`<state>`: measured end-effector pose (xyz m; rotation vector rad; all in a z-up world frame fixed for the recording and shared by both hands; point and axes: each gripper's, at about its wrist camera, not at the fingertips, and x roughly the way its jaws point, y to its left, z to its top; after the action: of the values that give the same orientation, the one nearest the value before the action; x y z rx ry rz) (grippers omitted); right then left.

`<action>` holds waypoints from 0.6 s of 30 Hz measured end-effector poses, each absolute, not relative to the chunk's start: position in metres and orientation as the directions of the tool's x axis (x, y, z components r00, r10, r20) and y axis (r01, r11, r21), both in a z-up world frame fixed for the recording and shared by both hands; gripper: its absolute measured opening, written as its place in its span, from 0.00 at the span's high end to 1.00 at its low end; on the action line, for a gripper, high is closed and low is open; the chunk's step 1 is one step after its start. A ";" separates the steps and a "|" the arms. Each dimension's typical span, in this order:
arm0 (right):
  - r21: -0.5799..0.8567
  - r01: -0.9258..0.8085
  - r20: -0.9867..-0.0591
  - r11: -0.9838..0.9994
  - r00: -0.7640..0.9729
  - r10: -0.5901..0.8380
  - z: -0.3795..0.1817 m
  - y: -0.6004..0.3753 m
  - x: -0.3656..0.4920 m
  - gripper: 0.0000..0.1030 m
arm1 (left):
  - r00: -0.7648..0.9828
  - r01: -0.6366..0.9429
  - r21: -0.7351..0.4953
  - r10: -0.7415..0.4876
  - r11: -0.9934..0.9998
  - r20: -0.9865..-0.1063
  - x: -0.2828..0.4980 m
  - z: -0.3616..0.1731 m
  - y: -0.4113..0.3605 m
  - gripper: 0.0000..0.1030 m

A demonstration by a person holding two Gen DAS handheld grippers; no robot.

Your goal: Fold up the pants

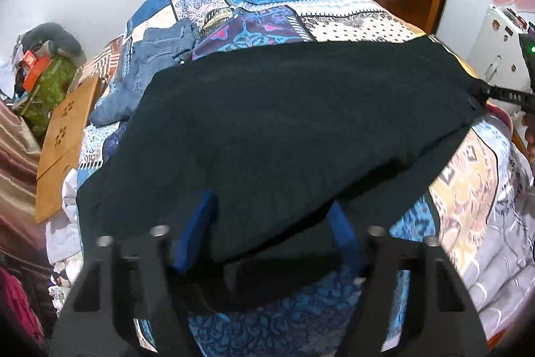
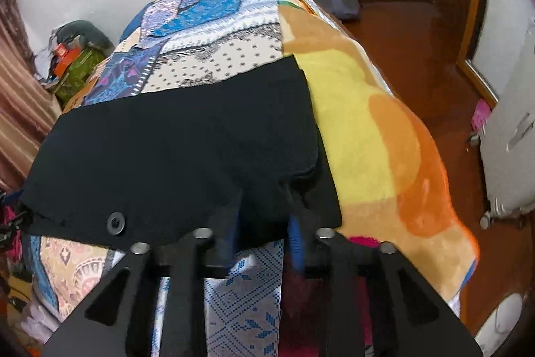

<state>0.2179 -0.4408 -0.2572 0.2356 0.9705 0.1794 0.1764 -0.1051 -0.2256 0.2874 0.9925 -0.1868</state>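
Observation:
Black pants (image 1: 284,122) lie spread across the patchwork bed cover. My left gripper (image 1: 271,223) has its blue fingers wide apart, with the near edge of the pants draped between them. In the right wrist view the pants (image 2: 174,156) show a button near the waistband. My right gripper (image 2: 264,223) has its blue fingers close together with a fold of the black cloth pinched between them at the pants' right corner. The right gripper also shows at the far right of the left wrist view (image 1: 501,96), at the pants' edge.
Blue jeans (image 1: 157,62) lie on the bed behind the pants. A wooden board (image 1: 67,136) leans at the bed's left side. A yellow and orange blanket (image 2: 374,129) covers the bed's right side. A white suitcase (image 2: 511,129) stands on the wooden floor.

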 end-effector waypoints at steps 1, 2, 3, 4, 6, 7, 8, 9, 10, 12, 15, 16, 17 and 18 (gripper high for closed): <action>0.284 -0.041 -0.789 0.958 0.557 0.258 -0.259 -0.441 0.217 0.72 | 0.543 0.281 0.165 -0.015 0.945 -0.839 0.179 -0.225 -0.108 0.57; 0.289 -0.040 -0.784 0.956 0.563 0.261 -0.260 -0.442 0.217 0.72 | 0.548 0.282 0.171 -0.012 0.944 -0.836 0.181 -0.223 -0.109 0.70; 0.292 -0.040 -0.783 0.956 0.564 0.263 -0.260 -0.442 0.217 0.73 | 0.550 0.286 0.169 -0.017 0.943 -0.835 0.181 -0.220 -0.111 0.75; 0.294 -0.040 -0.782 0.955 0.564 0.265 -0.260 -0.442 0.218 0.80 | 0.556 0.288 0.167 -0.023 0.943 -0.831 0.181 -0.217 -0.112 0.80; 0.286 -0.052 -0.775 0.957 0.575 0.263 -0.257 -0.442 0.219 0.83 | 0.586 0.292 0.184 -0.023 0.938 -0.810 0.179 -0.208 -0.116 0.86; 0.275 -0.056 -0.774 0.960 0.580 0.255 -0.255 -0.441 0.219 0.84 | 0.598 0.292 0.197 -0.018 0.936 -0.801 0.178 -0.204 -0.117 0.86; 0.259 -0.063 -0.771 0.964 0.588 0.245 -0.251 -0.441 0.220 0.84 | 0.609 0.295 0.201 -0.022 0.934 -0.793 0.177 -0.198 -0.117 0.87; 0.240 -0.072 -0.768 0.968 0.596 0.235 -0.246 -0.440 0.221 0.85 | 0.612 0.298 0.196 -0.030 0.934 -0.790 0.175 -0.194 -0.116 0.88; 0.231 -0.077 -0.761 0.970 0.607 0.229 -0.240 -0.440 0.222 0.85 | 0.616 0.301 0.187 -0.041 0.935 -0.787 0.173 -0.189 -0.115 0.88; 0.213 -0.083 -0.736 0.974 0.642 0.215 -0.225 -0.442 0.222 0.86 | 0.615 0.309 0.177 -0.055 0.935 -0.786 0.170 -0.185 -0.115 0.89; 0.187 -0.087 -0.688 0.979 0.699 0.194 -0.203 -0.448 0.218 0.86 | 0.603 0.331 0.162 -0.077 0.930 -0.794 0.164 -0.186 -0.116 0.89; 0.186 -0.086 -0.682 0.979 0.706 0.192 -0.200 -0.448 0.219 0.86 | 0.596 0.338 0.157 -0.082 0.928 -0.799 0.163 -0.189 -0.118 0.89; 0.182 -0.084 -0.677 0.980 0.712 0.187 -0.197 -0.450 0.218 0.86 | 0.584 0.350 0.152 -0.089 0.924 -0.807 0.162 -0.193 -0.121 0.89; 0.179 -0.082 -0.681 0.980 0.709 0.183 -0.198 -0.450 0.218 0.86 | 0.572 0.361 0.154 -0.088 0.920 -0.816 0.161 -0.200 -0.123 0.89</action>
<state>0.2178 -0.4502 -0.1985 0.1389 0.7692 0.1479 0.1612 -0.1230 -0.1998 0.3210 0.9289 -0.2689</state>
